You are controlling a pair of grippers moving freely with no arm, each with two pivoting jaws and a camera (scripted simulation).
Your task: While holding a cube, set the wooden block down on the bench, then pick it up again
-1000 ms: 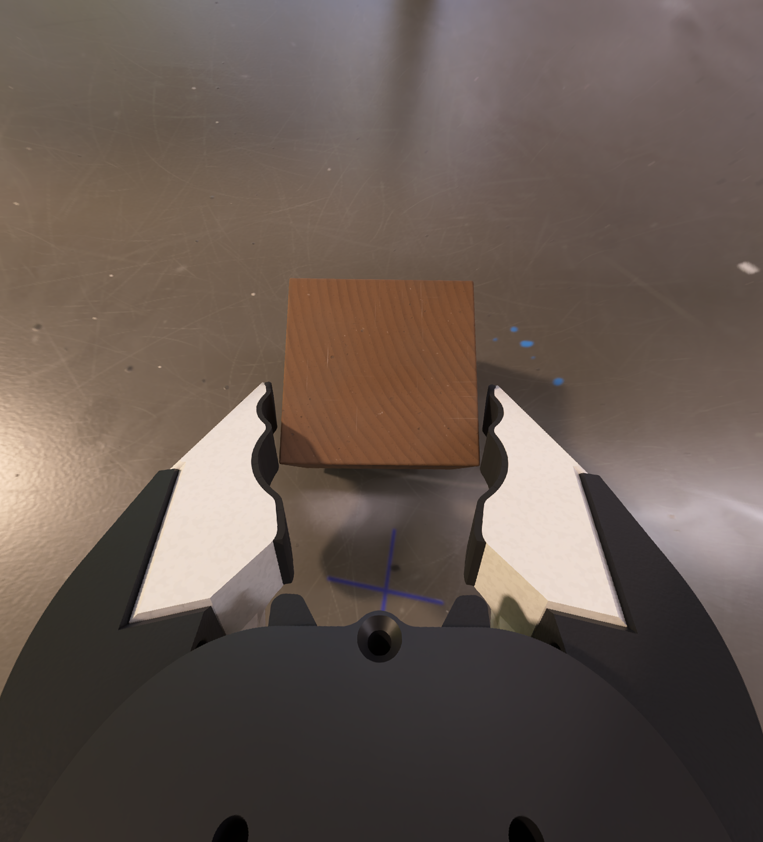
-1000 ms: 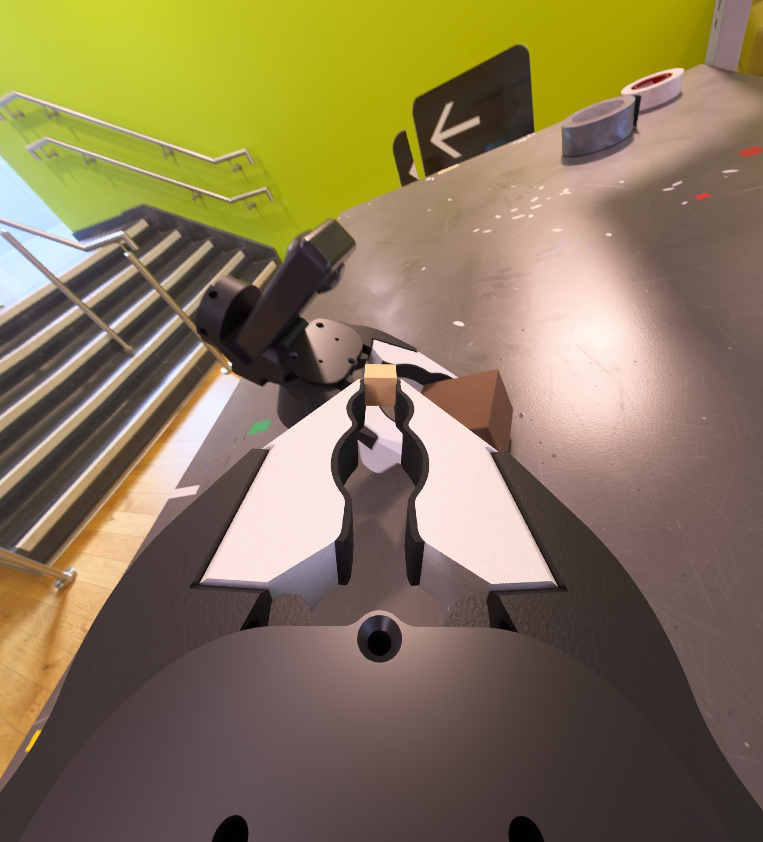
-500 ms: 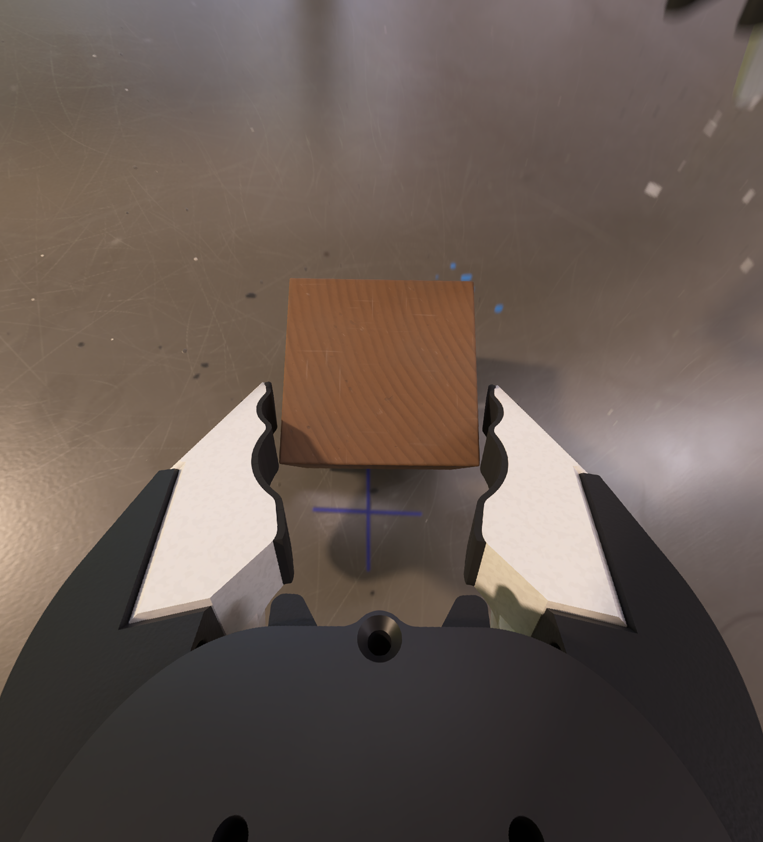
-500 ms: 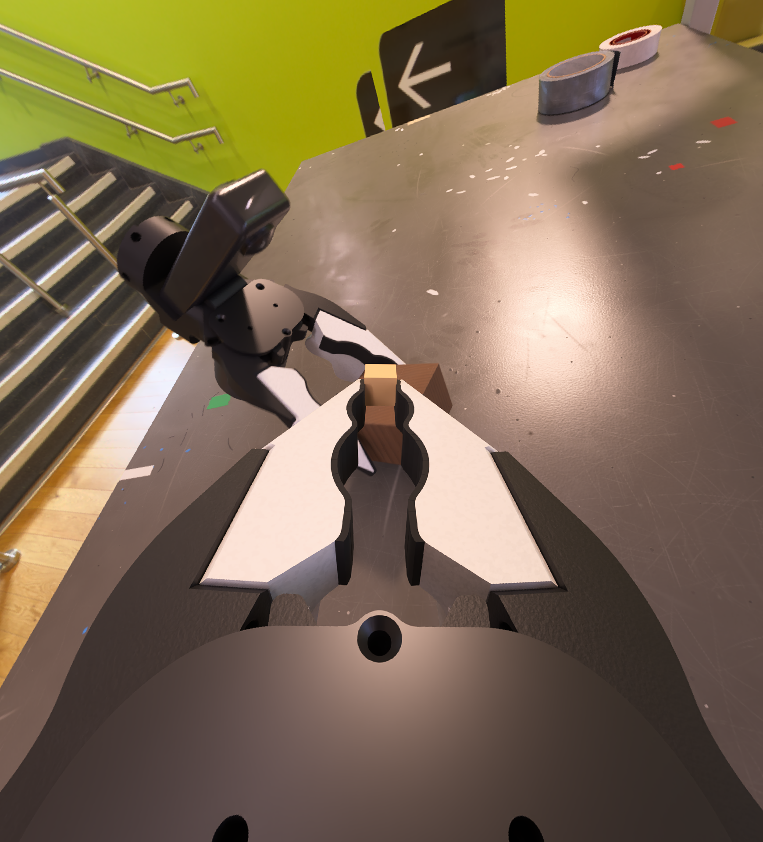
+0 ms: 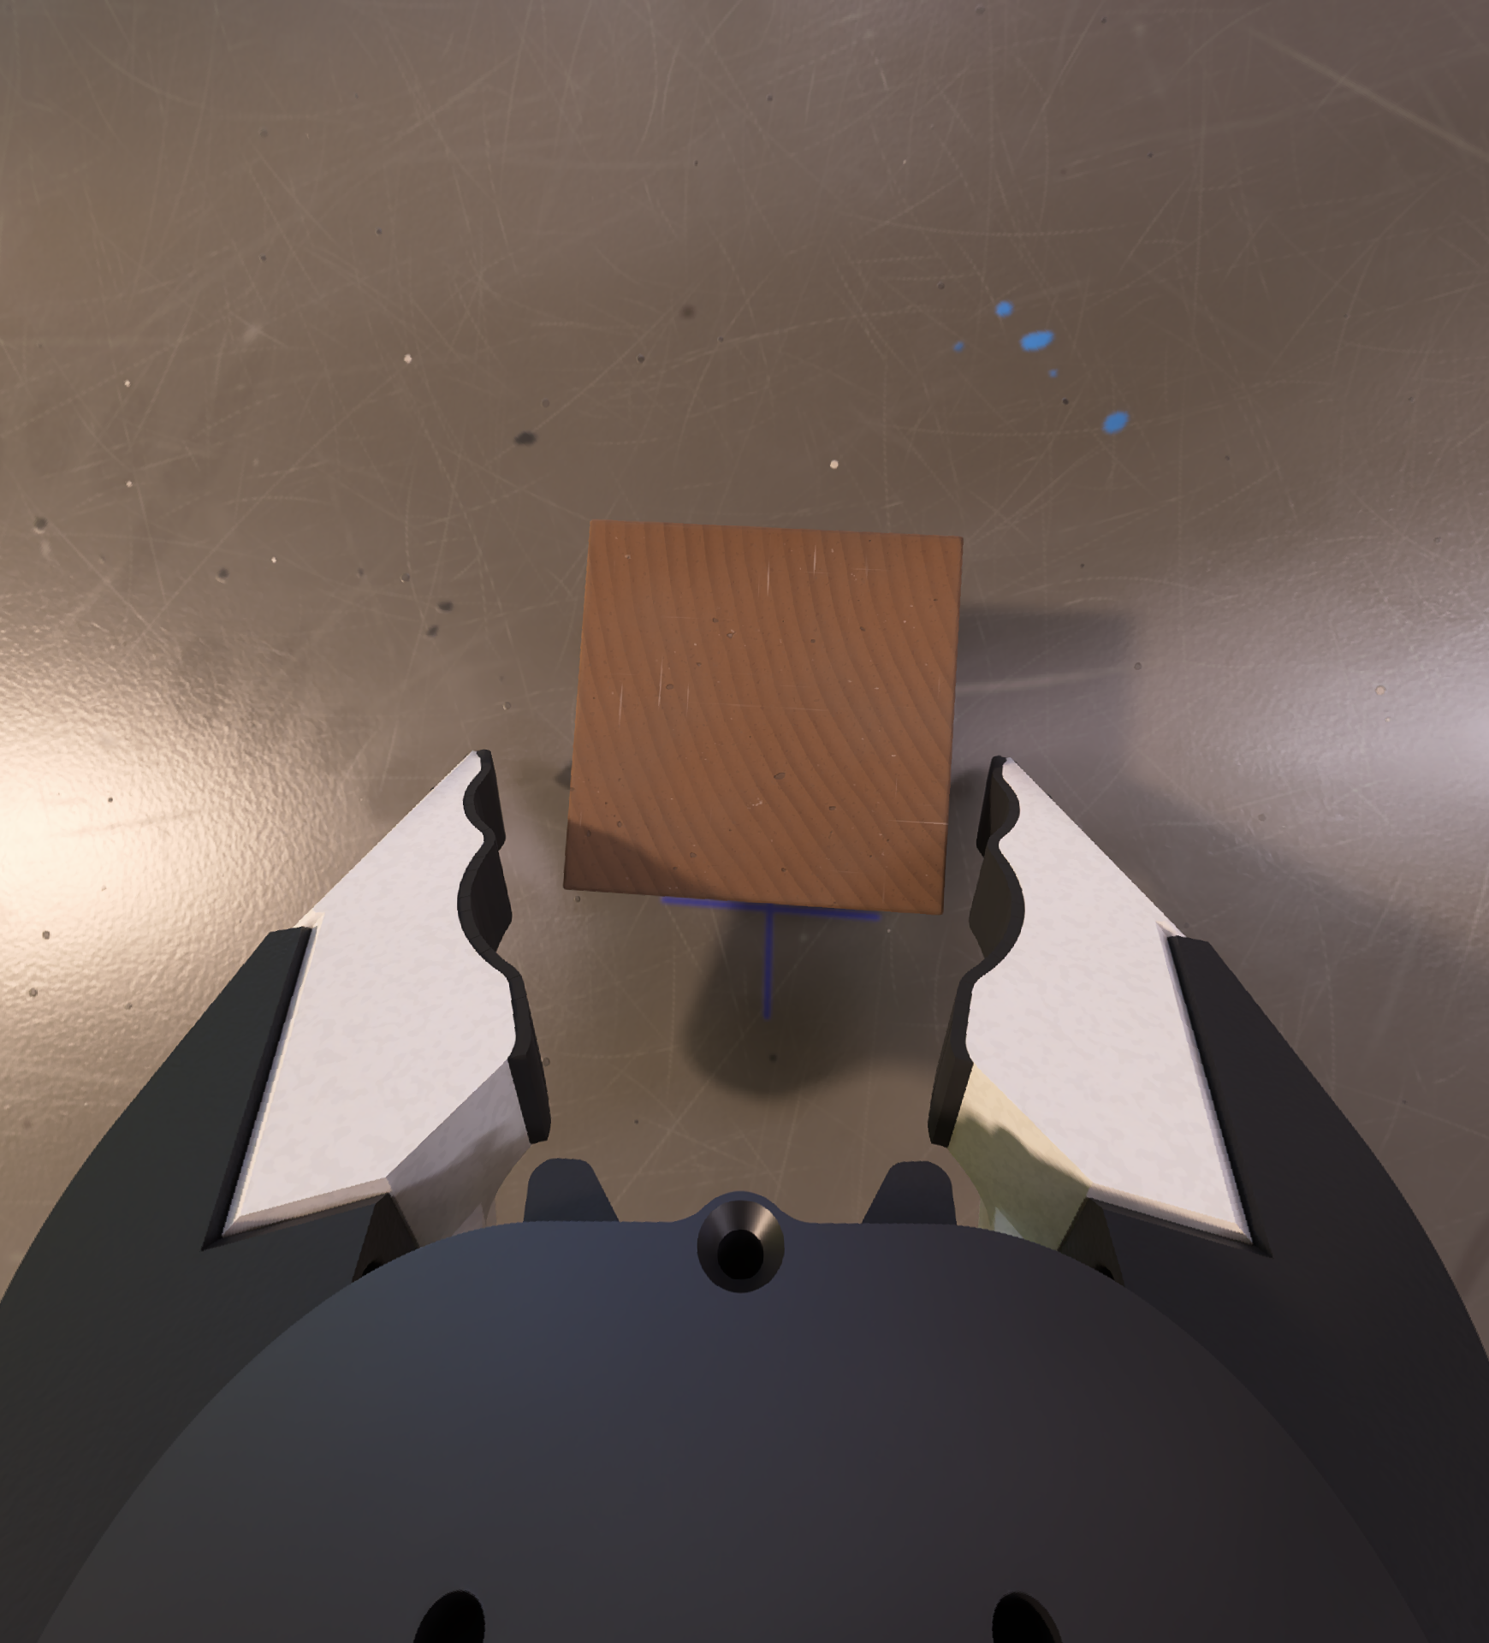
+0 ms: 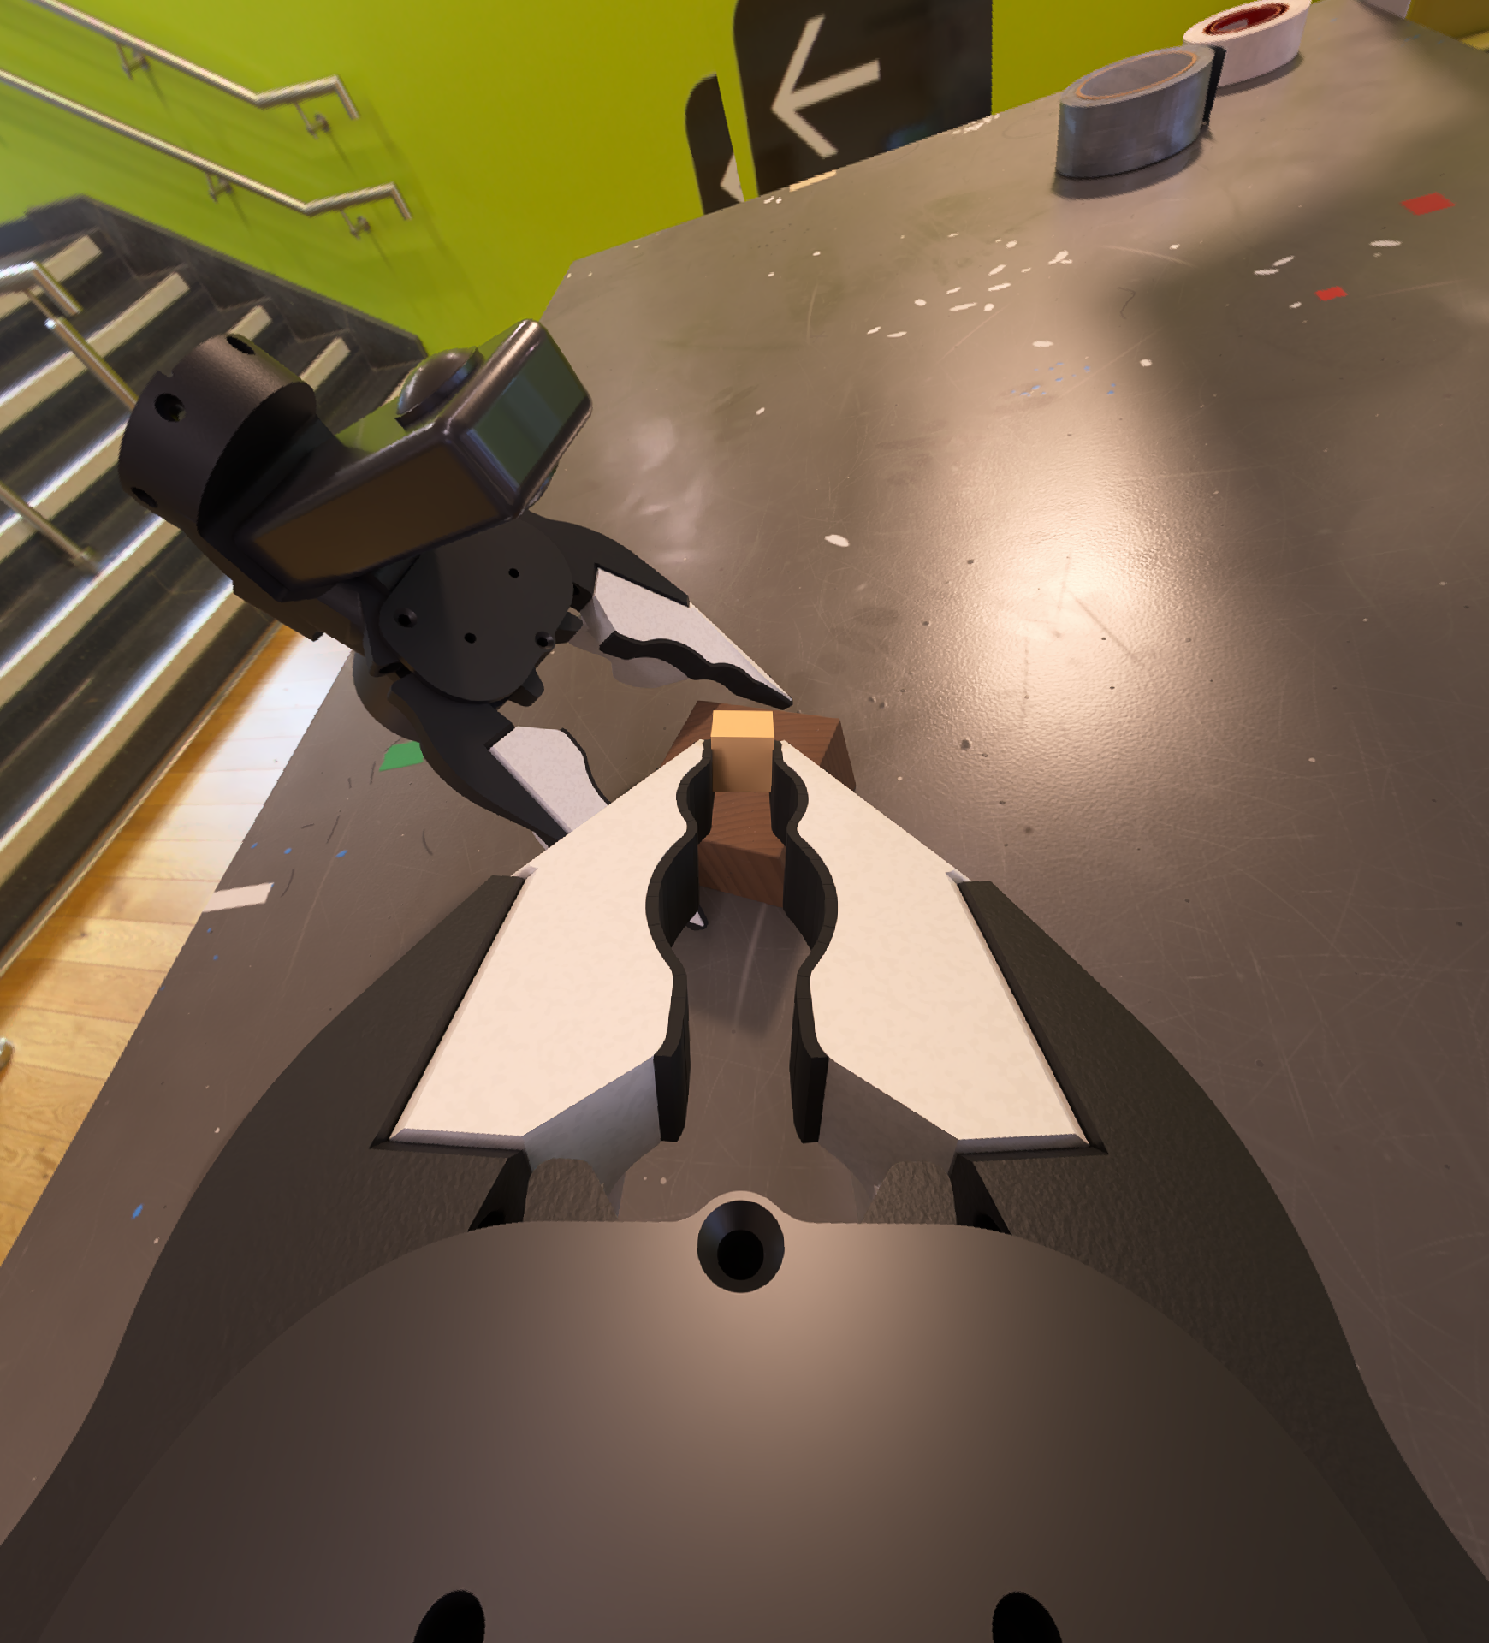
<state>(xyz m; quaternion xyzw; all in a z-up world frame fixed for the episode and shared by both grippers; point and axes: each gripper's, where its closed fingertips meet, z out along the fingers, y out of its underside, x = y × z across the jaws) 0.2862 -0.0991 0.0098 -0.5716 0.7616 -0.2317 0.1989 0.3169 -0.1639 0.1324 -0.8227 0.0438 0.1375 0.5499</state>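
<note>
Left wrist view is showing the left gripper [image 5: 739,782] hanging with its jaws spread wide, the wooden block [image 5: 763,711] sitting on the bench [image 5: 279,267] between the fingertips with a clear gap on each side and touching neither. The block's near edge is covering part of a blue cross mark [image 5: 768,951]. In the right wrist view the right gripper [image 6: 741,756] is pinching a small pale cube [image 6: 742,751] at its very tips, low over the block and close to the left gripper [image 6: 670,756].

Several risks are looming, as I judge it. The block is lying slightly skewed to the jaws, so an uneven closing could be pushing it round or sliding it across the smooth top instead of seizing it. The two grippers are crowding the same spot, so a careless descent could be knocking one against the other. The cube is being held only by its edge and might be slipping out if jolted.

The bench is a dark grey, scratched, glossy slab, flecked with white and blue paint and bits of coloured tape, reflecting lamp glare. Two tape rolls, one grey [image 6: 1132,111] and one white [image 6: 1248,36], are sitting at its far corner. Beyond are lying a lime-green wall [image 6: 456,89], a black arrow sign [image 6: 856,89], a staircase [image 6: 56,444] with steel handrails, and a wooden floor [image 6: 101,933].
</note>
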